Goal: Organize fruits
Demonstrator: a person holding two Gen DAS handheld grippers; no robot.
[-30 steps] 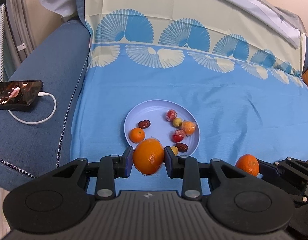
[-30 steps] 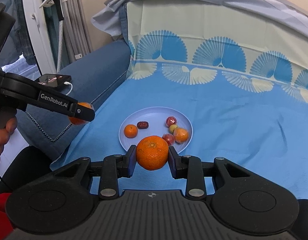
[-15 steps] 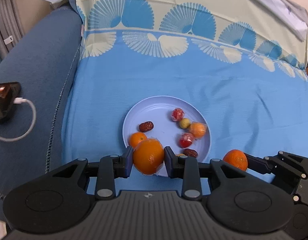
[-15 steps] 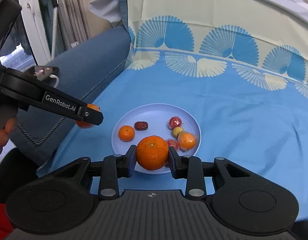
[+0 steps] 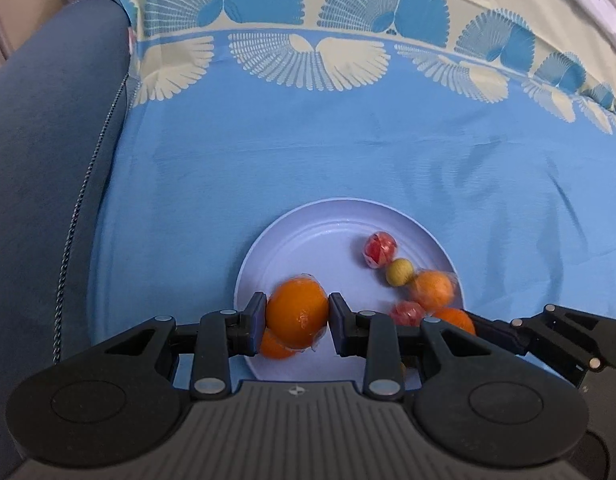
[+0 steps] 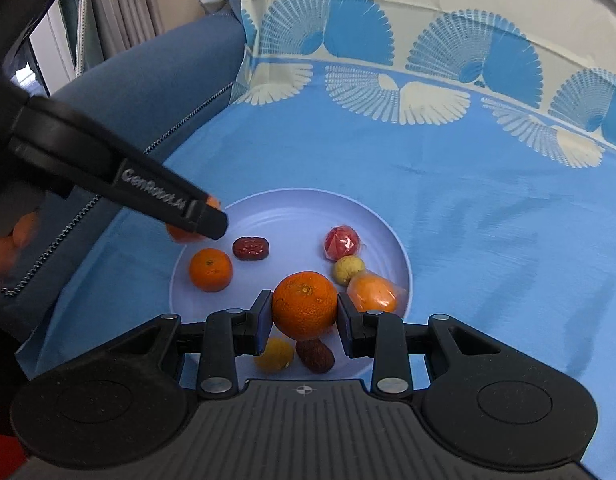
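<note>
A pale blue plate lies on the blue cloth and holds several small fruits. My left gripper is shut on a wrapped orange over the plate's near left rim; it shows from the side in the right wrist view. My right gripper is shut on a tangerine over the plate's near edge; its tip shows in the left wrist view. On the plate lie a small tangerine, a red date, a wrapped red fruit, a yellow ball and a wrapped orange fruit.
A dark blue sofa arm rises at the left of the cloth. The patterned cloth drapes up the sofa back behind the plate. A yellow fruit and another date lie under my right gripper.
Both grippers have moved forward and down with their fruits, from short of the plate to over it. The phone on the sofa arm has left the left wrist view.
</note>
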